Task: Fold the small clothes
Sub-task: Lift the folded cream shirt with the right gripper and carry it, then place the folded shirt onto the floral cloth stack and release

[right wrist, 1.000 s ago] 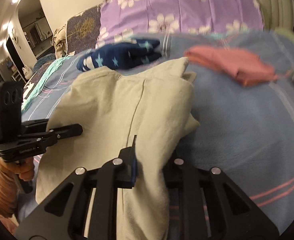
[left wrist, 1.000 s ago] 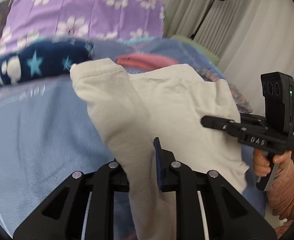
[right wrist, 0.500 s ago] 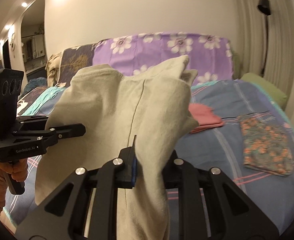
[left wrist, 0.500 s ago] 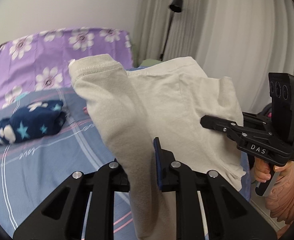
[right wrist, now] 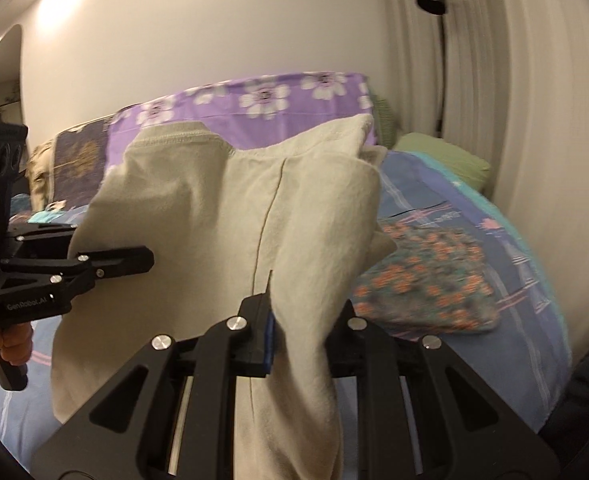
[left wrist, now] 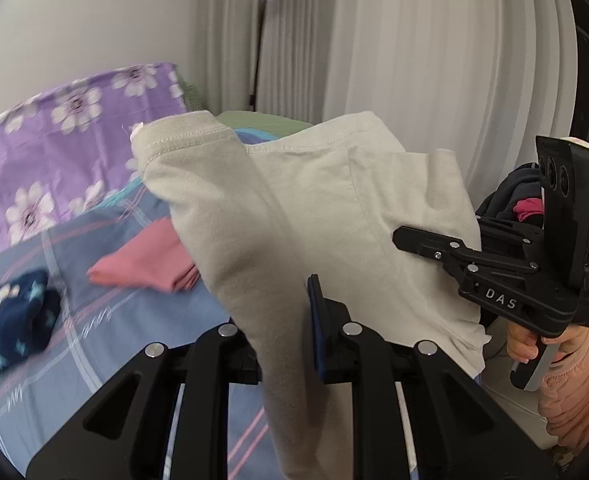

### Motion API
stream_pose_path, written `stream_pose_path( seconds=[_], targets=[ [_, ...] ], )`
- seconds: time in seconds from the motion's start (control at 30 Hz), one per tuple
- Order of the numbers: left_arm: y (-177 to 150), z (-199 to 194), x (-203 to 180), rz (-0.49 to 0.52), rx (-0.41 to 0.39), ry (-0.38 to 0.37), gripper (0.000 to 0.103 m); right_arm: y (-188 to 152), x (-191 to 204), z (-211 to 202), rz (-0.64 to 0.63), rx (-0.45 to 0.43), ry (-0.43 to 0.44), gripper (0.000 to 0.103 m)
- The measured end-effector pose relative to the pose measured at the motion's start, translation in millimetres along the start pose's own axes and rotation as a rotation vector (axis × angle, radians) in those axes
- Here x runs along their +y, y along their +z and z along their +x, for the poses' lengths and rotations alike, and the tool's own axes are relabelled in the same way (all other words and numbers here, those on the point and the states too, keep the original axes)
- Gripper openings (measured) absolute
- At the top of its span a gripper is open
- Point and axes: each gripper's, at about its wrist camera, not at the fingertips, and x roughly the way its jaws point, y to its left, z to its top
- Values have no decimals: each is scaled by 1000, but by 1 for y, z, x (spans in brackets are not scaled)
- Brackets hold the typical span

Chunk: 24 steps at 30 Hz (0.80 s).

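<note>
While my left gripper (left wrist: 282, 316) pinches the beige garment (left wrist: 314, 208) at six o'clock, my right gripper (left wrist: 406, 236) bites the cloth at three o'clock, above the bed (left wrist: 134, 320). Through the right wrist camera, my right gripper (right wrist: 298, 320) clamps the garment (right wrist: 214, 220); the left gripper (right wrist: 142, 260) holds it at nine o'clock.

Each camera sits just behind its own jaws, looking forward and slightly down across the bed (left wrist: 142, 320). Both views share the close beige garment (left wrist: 334, 220) and purple headboard (right wrist: 254, 100).
</note>
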Motion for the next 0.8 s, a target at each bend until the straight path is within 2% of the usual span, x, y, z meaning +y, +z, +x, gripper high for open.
stream_pose_path(
  seconds=[0.17, 0.5, 0.63, 0.8],
  targets=[
    [41, 39, -22, 64, -16, -9, 18, 24, -43, 10, 29, -18, -76, 16],
    [115, 122, -34, 100, -27, -21, 18, 77, -118, 57, 97, -46, -234, 16],
    [134, 152, -32, 104, -22, -5, 18, 88, -137, 89, 115, -27, -285, 16],
    [144, 204, -26, 90, 29, 21, 18, 98, -156, 134, 129, 20, -338, 16]
  ],
)
